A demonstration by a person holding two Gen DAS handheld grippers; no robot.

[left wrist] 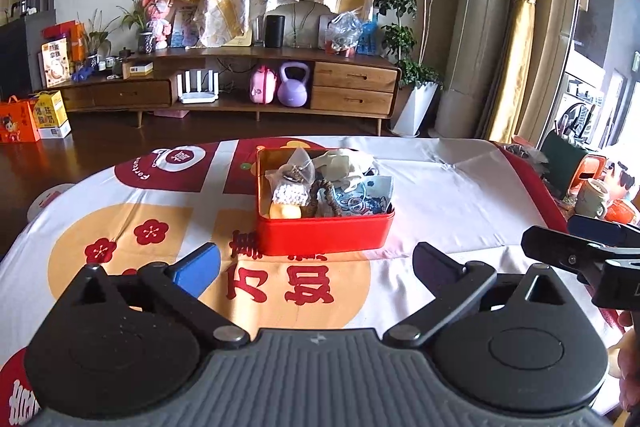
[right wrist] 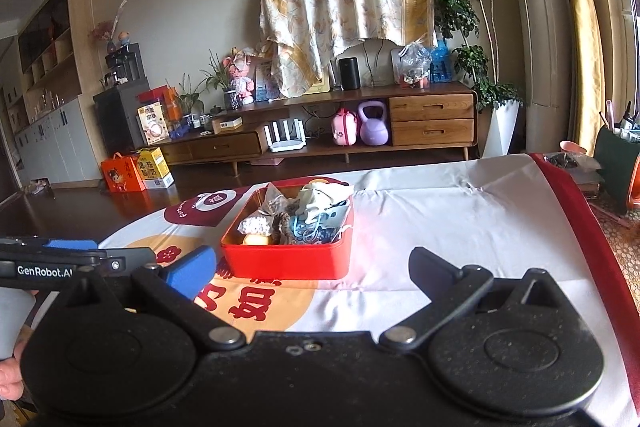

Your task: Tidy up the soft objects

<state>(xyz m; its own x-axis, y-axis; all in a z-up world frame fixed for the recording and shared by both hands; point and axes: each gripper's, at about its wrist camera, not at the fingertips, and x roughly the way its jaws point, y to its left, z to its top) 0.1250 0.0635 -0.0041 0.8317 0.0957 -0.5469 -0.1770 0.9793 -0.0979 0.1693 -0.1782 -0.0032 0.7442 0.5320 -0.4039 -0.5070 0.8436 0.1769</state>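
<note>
- Item, red tin box (left wrist: 324, 233): I see it standing on the printed tablecloth (left wrist: 440, 195), ahead of both tools and well apart from them, lid off, filled with soft pieces.
- Contents: a yellow sponge-like lump (left wrist: 285, 211) in the near left corner, a white knitted piece (left wrist: 291, 191) behind it, a brown braided piece (left wrist: 322, 201) in the middle, a blue-printed pouch (left wrist: 366, 197) on the right, pale cloth (left wrist: 340, 163) at the back.
- Left gripper (left wrist: 316, 265): fingers spread wide, holding nothing, above the cloth.
- Right gripper (right wrist: 312, 265): fingers likewise wide, nothing between them.
- Orientation: in my left view the box's long axis runs away from me, its short wall facing me; in the right view it sits angled, a corner turned nearer.
- Risk: the pieces are heaped and overlapping, so I judge that pinching one may drag a neighbour out.
- Risk: the light box may slide or wrinkle the cloth if a finger catches its rim.
- Risk: the two tools sit near each other and could collide over the box.
</note>
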